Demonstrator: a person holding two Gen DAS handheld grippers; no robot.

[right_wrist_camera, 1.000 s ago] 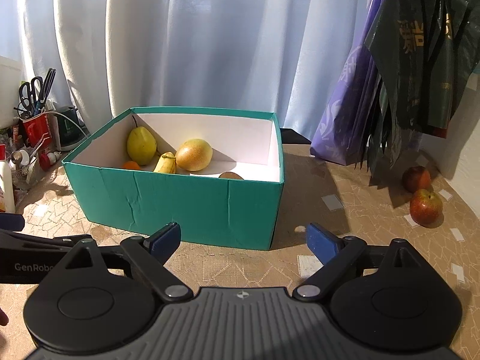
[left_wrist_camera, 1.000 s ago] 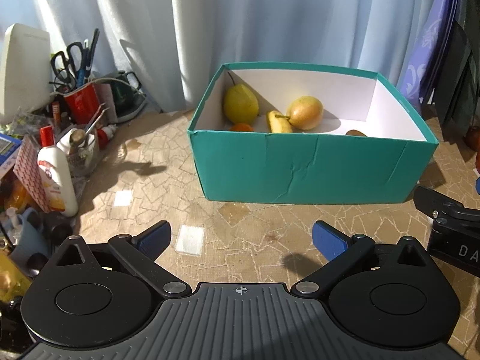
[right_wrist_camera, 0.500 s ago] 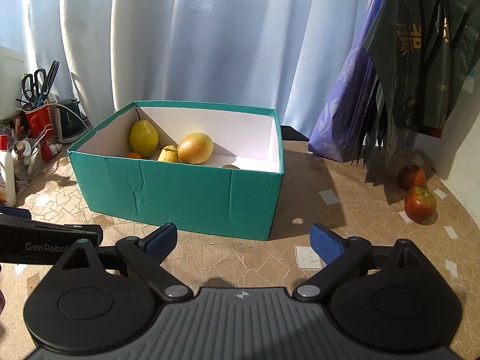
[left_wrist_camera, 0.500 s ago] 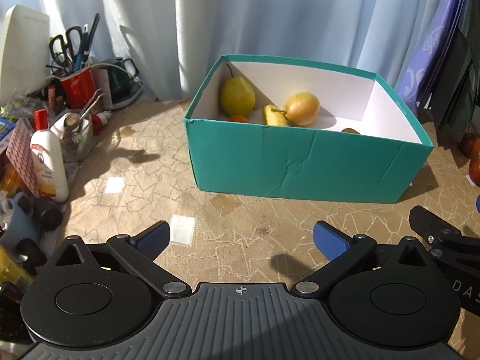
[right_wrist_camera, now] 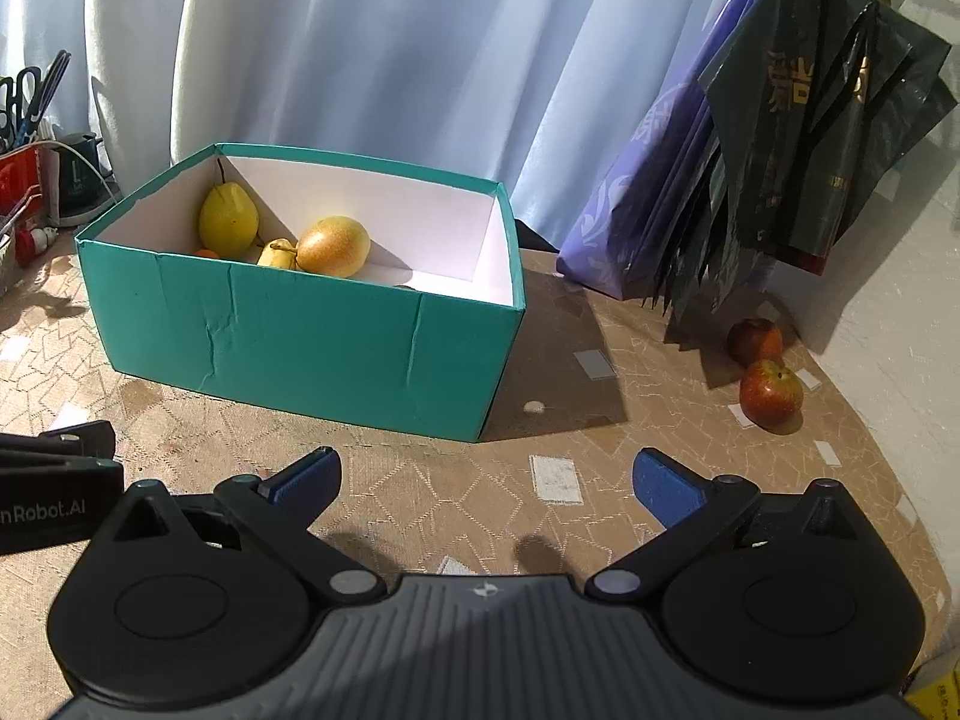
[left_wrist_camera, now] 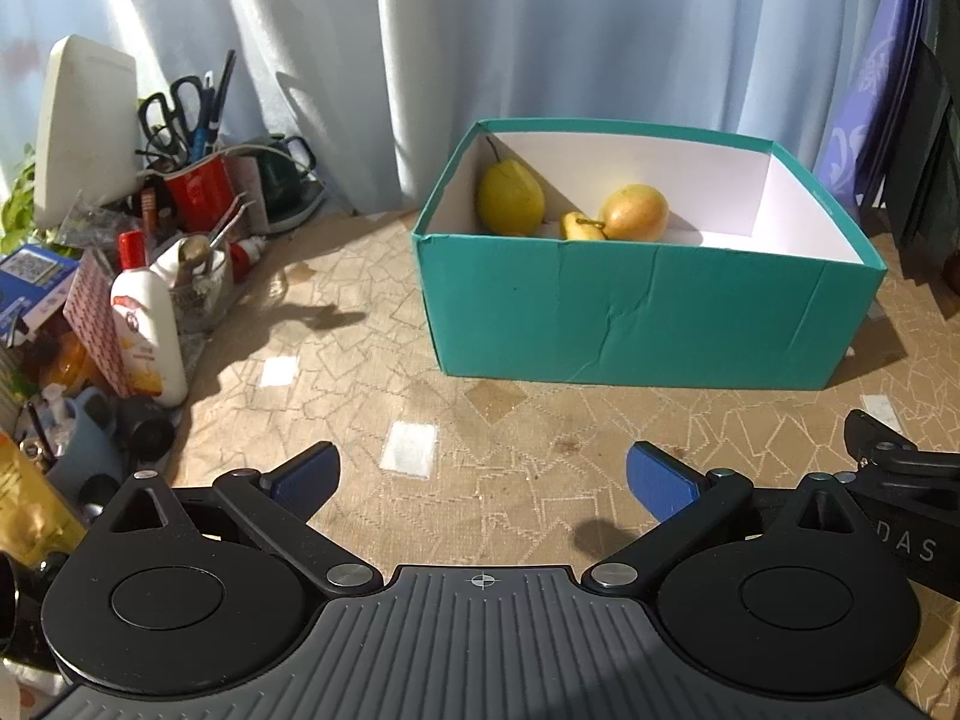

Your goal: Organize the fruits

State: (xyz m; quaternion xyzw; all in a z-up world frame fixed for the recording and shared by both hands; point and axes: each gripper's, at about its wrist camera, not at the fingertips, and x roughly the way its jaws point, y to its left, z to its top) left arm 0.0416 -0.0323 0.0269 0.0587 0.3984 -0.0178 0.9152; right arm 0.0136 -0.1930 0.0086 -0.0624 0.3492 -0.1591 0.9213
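Note:
A teal box (left_wrist_camera: 648,312) stands on the table and holds a green-yellow pear (left_wrist_camera: 510,198), a small yellow fruit (left_wrist_camera: 579,227) and a round yellow-orange fruit (left_wrist_camera: 636,213). The box also shows in the right wrist view (right_wrist_camera: 312,336), with a small orange fruit (right_wrist_camera: 207,252) beside the pear (right_wrist_camera: 228,221). Two red apples (right_wrist_camera: 770,391) (right_wrist_camera: 755,341) lie on the table right of the box. My left gripper (left_wrist_camera: 480,474) is open and empty, in front of the box. My right gripper (right_wrist_camera: 486,477) is open and empty, near the box's front right corner.
Clutter crowds the left edge: a white bottle (left_wrist_camera: 150,330), a red cup with scissors (left_wrist_camera: 195,189), a dark kettle (left_wrist_camera: 282,180). Purple and dark bags (right_wrist_camera: 774,168) hang at the right, above the apples. A curtain (left_wrist_camera: 480,48) closes the back.
Both grippers have drawn back from the box and swung right. The box sits further right in the left view, and the apples nearer the middle in the right view. Jaws stay open.

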